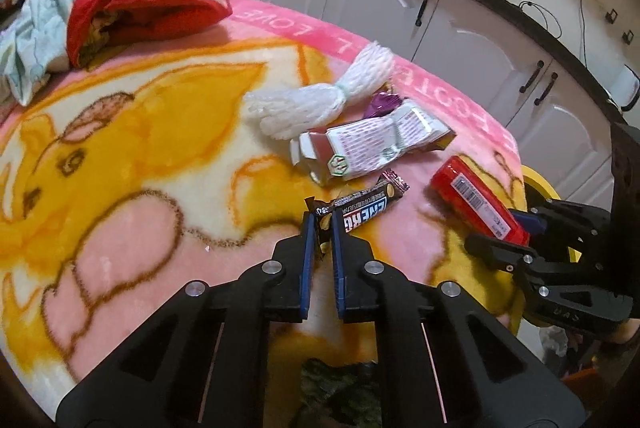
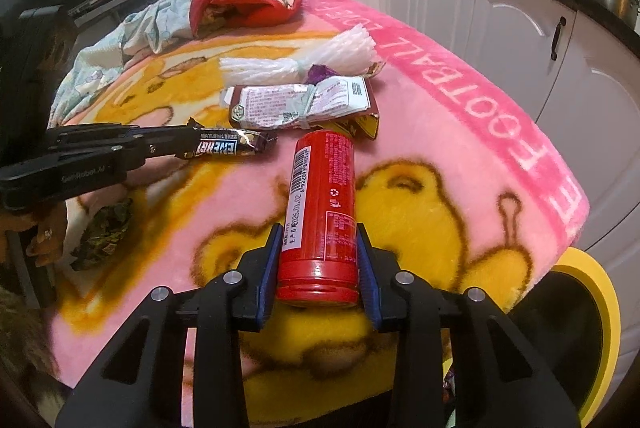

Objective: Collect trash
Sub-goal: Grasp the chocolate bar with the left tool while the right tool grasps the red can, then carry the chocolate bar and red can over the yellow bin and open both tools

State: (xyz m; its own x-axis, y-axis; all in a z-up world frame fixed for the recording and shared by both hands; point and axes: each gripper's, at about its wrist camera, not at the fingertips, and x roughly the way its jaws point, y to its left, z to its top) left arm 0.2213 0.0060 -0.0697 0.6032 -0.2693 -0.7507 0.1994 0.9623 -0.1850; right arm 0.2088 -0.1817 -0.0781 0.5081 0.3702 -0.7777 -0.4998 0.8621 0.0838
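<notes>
Red can [image 2: 320, 211], barcode label, dark wrapper [image 1: 360, 205]

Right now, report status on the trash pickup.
Left tongs shut on energy bar wrapper. Right tongs shut on red can. Crumpled packet still on blanket. Nothing blocking.

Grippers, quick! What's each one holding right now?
Left gripper: shut on the snack bar.
Right gripper: shut on the red can.
</notes>
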